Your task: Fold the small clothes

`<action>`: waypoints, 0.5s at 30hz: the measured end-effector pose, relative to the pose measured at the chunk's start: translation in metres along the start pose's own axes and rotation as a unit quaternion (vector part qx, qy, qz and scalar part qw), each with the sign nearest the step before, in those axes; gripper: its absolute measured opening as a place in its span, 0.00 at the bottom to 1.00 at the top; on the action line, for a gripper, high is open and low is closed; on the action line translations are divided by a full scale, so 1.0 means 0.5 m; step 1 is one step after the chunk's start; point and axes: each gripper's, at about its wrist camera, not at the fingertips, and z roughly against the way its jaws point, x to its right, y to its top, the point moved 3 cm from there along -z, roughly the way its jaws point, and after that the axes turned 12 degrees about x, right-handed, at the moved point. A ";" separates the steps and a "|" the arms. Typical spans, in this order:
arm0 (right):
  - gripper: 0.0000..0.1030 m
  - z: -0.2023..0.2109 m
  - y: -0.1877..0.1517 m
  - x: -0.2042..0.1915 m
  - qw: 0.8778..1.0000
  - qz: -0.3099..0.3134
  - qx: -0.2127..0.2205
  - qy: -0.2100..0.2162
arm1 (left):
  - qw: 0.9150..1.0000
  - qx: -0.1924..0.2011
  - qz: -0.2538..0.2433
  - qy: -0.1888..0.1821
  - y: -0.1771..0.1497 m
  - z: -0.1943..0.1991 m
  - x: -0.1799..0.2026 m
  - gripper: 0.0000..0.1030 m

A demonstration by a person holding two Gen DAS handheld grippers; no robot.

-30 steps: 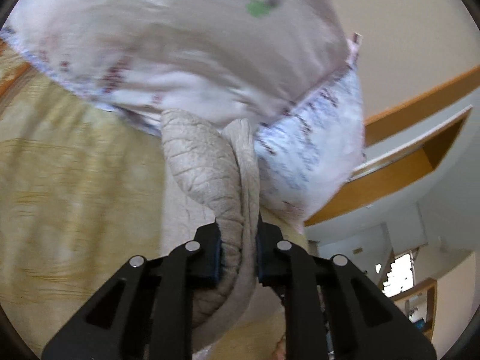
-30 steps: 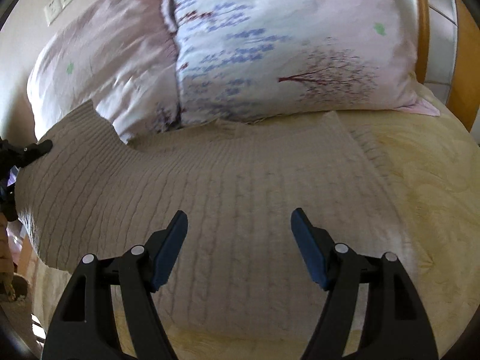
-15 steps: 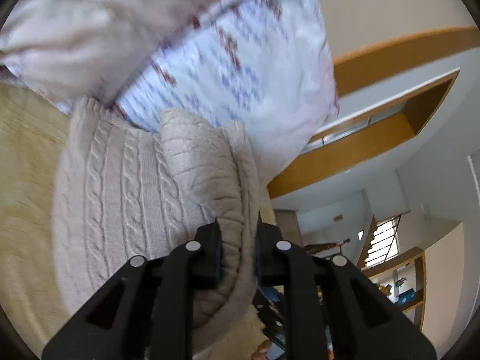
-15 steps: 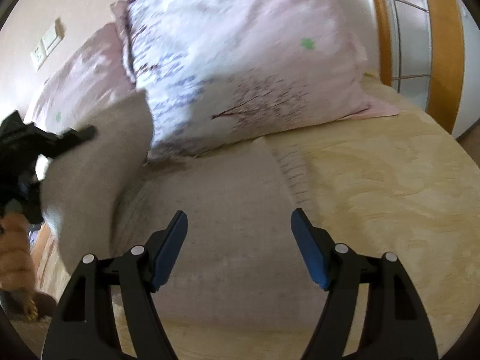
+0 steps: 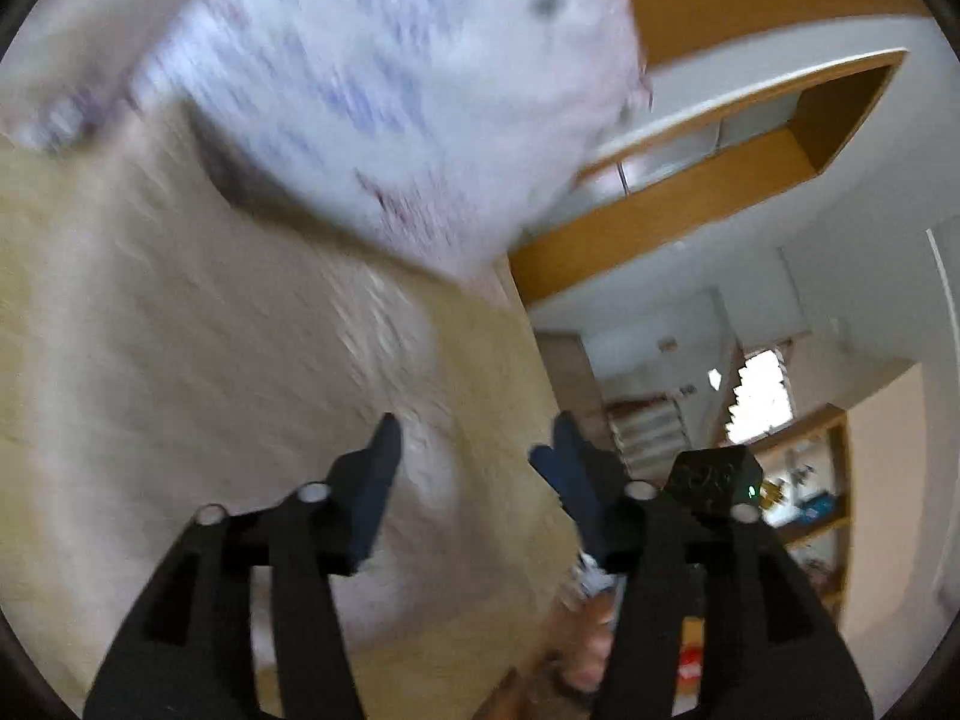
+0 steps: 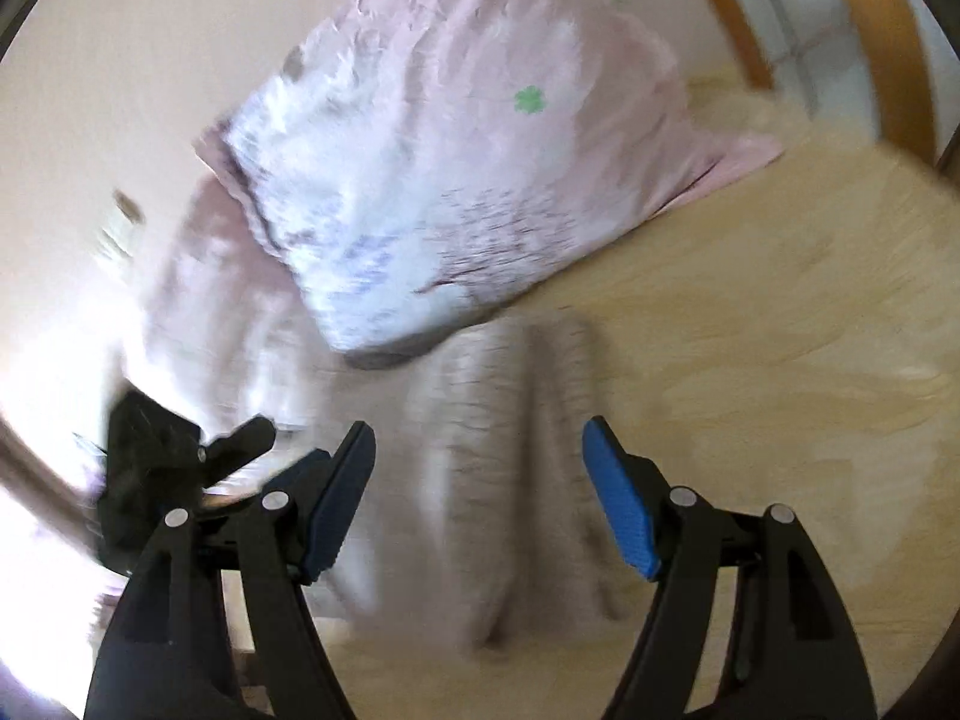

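Observation:
A beige cable-knit sweater [image 5: 228, 348] lies folded on the yellow bedspread, blurred by motion. It also shows in the right wrist view [image 6: 480, 456] as a narrow folded strip below the pillows. My left gripper [image 5: 474, 450] is open and empty just above the sweater's right part. My right gripper [image 6: 477, 480] is open and empty over the sweater's near end. The left gripper's body [image 6: 180, 462] shows at the left of the right wrist view.
Two pink floral pillows [image 6: 456, 168] lie at the head of the bed, touching the sweater's far edge; one shows in the left wrist view [image 5: 408, 90]. The yellow bedspread [image 6: 750, 360] spreads to the right. A wooden bed frame [image 6: 888, 30] lies beyond it.
My left gripper has opened and let go of the sweater fold, which now lies flat across the garment. Both grippers have swung, and the right one now looks along the folded sweater.

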 end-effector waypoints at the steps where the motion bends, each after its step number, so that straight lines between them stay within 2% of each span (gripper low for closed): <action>1: 0.71 -0.006 0.004 0.003 1.000 -0.018 -0.011 0.017 | 1.000 0.012 -0.006 0.010 0.006 0.018 -0.005 0.59; 3: 0.71 -0.021 0.005 0.001 0.998 -0.045 -0.033 0.040 | 0.997 0.044 -0.020 0.065 0.025 0.072 -0.036 0.69; 4: 0.70 -0.033 0.004 0.002 0.996 -0.057 -0.049 0.044 | 0.993 0.051 -0.026 0.101 0.035 0.087 -0.054 0.71; 5: 0.70 -0.046 0.001 0.001 0.995 -0.063 -0.062 0.045 | 0.989 0.054 -0.028 0.136 0.043 0.099 -0.077 0.74; 7: 0.67 -0.069 -0.010 -0.001 0.994 -0.065 -0.086 0.034 | 0.983 0.041 -0.011 0.178 0.045 0.106 -0.122 0.76; 10: 0.64 -0.098 -0.029 0.001 0.992 -0.052 -0.115 0.004 | 0.982 0.008 0.020 0.190 0.027 0.096 -0.166 0.76; 13: 0.63 -0.117 -0.046 0.008 0.990 -0.045 -0.134 -0.020 | 0.981 -0.021 0.019 0.194 0.009 0.066 -0.184 0.76; 15: 0.55 -0.129 -0.055 0.015 0.988 -0.036 -0.147 -0.027 | 0.981 -0.032 0.017 0.191 -0.004 0.052 -0.187 0.77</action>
